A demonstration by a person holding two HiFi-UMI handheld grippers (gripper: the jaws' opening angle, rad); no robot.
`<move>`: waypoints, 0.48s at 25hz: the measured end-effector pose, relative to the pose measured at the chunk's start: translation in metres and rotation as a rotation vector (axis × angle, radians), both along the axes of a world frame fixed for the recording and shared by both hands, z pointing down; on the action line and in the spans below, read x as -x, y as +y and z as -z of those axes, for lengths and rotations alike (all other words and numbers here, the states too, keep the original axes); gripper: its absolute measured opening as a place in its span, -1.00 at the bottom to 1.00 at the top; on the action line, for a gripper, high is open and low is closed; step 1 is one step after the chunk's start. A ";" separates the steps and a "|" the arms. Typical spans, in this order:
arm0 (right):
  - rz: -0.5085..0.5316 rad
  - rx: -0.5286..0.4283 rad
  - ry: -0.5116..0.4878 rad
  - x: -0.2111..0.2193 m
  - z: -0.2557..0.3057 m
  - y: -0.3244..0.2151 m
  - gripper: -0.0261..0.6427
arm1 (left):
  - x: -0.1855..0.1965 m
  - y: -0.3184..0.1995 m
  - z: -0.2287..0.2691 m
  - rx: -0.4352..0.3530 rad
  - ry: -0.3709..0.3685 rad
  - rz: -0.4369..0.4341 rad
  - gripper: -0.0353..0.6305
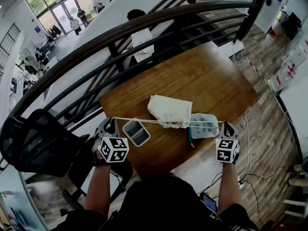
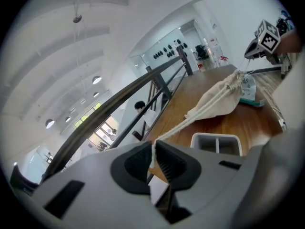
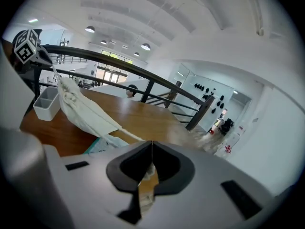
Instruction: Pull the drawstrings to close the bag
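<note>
A white cloth drawstring bag (image 1: 166, 109) lies on the wooden table (image 1: 202, 78), its mouth gathered toward the near edge. Its cord (image 1: 139, 121) is stretched taut to both sides. My left gripper (image 1: 109, 123) is shut on the left end of the cord, which runs from the jaws (image 2: 152, 156) up to the bag (image 2: 217, 99). My right gripper (image 1: 227, 127) is shut on the right end; in the right gripper view the cord (image 3: 127, 135) leads from the bag (image 3: 88, 111) into the closed jaws (image 3: 151, 160). Both grippers hover at the table's near edge.
A grey two-compartment tray (image 1: 136, 132) sits left of the bag's mouth, and a teal-and-white packet (image 1: 204, 125) lies to its right. A black railing (image 1: 144, 25) curves behind the table. A black chair (image 1: 38, 141) stands at the left.
</note>
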State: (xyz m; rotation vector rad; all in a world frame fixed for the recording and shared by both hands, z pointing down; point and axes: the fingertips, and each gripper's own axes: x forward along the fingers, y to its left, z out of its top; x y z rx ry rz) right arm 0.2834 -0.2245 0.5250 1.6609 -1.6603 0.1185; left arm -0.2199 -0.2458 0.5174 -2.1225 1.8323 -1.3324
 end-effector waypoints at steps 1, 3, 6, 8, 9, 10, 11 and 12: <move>-0.001 -0.003 -0.003 0.001 0.001 -0.001 -0.92 | 0.001 -0.001 0.001 -0.002 -0.001 0.002 -0.78; -0.001 -0.018 -0.016 0.003 0.005 -0.005 -0.92 | 0.001 -0.002 0.003 -0.004 -0.002 0.008 -0.78; -0.003 -0.032 -0.043 0.004 0.009 -0.008 -0.92 | 0.002 -0.003 0.004 -0.007 0.001 0.017 -0.78; 0.003 -0.029 -0.046 0.006 0.009 -0.010 -0.92 | 0.003 -0.004 0.004 -0.009 0.003 0.021 -0.78; 0.006 -0.030 -0.050 0.007 0.009 -0.011 -0.92 | 0.003 -0.005 0.005 -0.010 0.002 0.022 -0.78; 0.006 -0.031 -0.055 0.007 0.009 -0.012 -0.92 | 0.004 -0.005 0.005 -0.010 0.000 0.022 -0.78; 0.005 -0.032 -0.059 0.007 0.009 -0.012 -0.92 | 0.004 -0.005 0.006 -0.010 -0.003 0.021 -0.78; 0.002 -0.034 -0.058 0.006 0.009 -0.012 -0.92 | 0.004 -0.005 0.006 -0.011 -0.007 0.018 -0.78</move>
